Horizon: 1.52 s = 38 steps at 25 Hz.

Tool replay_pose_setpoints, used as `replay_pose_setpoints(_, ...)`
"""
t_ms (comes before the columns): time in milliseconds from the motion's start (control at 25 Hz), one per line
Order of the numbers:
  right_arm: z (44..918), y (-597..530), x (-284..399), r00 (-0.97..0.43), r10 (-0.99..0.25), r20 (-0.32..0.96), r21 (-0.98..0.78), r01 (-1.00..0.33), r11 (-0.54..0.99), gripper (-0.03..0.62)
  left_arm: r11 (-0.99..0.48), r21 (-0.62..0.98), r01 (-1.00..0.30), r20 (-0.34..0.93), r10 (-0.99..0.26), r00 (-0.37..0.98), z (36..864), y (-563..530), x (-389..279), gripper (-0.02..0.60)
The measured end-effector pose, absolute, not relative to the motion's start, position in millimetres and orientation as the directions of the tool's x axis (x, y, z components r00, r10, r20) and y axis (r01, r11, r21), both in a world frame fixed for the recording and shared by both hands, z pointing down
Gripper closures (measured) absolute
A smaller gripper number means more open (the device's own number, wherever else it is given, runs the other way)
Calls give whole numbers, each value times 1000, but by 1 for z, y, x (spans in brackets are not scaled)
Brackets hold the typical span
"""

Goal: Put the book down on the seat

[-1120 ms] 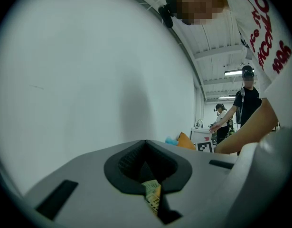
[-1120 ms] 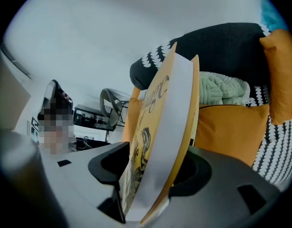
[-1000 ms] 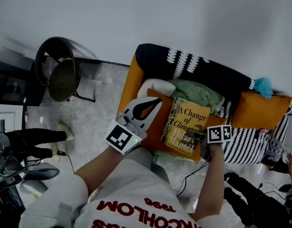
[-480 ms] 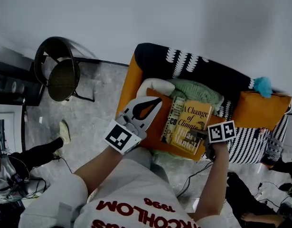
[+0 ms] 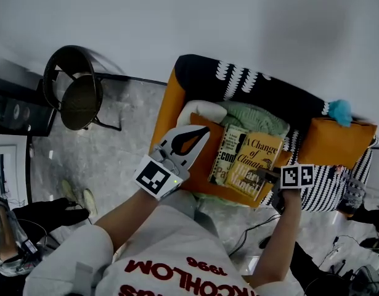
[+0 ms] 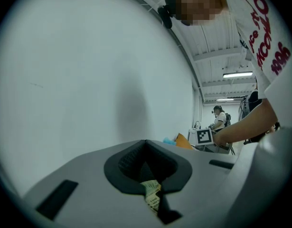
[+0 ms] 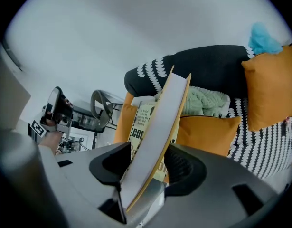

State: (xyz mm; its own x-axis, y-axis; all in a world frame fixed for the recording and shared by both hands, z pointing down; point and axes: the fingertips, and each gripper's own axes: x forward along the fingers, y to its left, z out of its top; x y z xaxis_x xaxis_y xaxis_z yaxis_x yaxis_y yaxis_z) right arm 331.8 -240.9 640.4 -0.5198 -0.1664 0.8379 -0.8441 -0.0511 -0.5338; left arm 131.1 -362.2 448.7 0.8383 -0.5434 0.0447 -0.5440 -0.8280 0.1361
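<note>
A yellow book (image 5: 256, 160) titled "A Change of Climate" is held over the orange seat cushion (image 5: 203, 168) of a sofa. My right gripper (image 5: 265, 175) is shut on its near edge. In the right gripper view this book (image 7: 157, 132) stands on edge between the jaws, tilted to the right. A second, pale book (image 5: 224, 153) lies on the cushion just left of it, and its cover (image 7: 142, 121) also shows behind the held book. My left gripper (image 5: 205, 130) hovers shut at the cushion's left edge. A scrap of printed paper (image 6: 152, 195) sits where its jaws meet.
A green blanket (image 5: 256, 118) and a white pillow (image 5: 200, 110) lie behind the books. Another orange cushion (image 5: 334, 142) and a teal fluffy thing (image 5: 341, 111) lie to the right on the black-and-white sofa cover (image 5: 251, 85). A round chair (image 5: 77, 96) stands left.
My right gripper has carried the yellow book to the right, uncovering the pale book beneath. The left gripper stays still. A person's legs at the lower left have shifted.
</note>
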Motion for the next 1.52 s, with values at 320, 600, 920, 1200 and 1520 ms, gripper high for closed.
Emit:
replay_pose_setpoints(320, 620, -245, 321, -542, -256, 800, -567, -823, -30, 422, -834, 147, -532, 45, -532, 845, 447, -360, 132, 575)
replay_pose_setpoints(600, 622, -261, 300, -670, -401, 624, -759, -641, -110, 424, -834, 146, -532, 35, -533, 845, 443, -360, 133, 575)
replay_pose_setpoints(920, 651, -258, 287, -724, -599, 342, -935, -328, -136, 424, -834, 145, -532, 43, -532, 846, 443, -354, 137, 575)
replay_pose_setpoints(1200, 698, -241, 295, -636, -544, 547, -821, -534, -202, 404, -834, 150, -531, 54, -529, 847, 446, -356, 142, 575)
replay_pose_setpoints(1520, 720, -237, 307, -458, -362, 812, -524, -846, -104, 358, -835, 151, -530, 56, -528, 848, 448, -357, 145, 575)
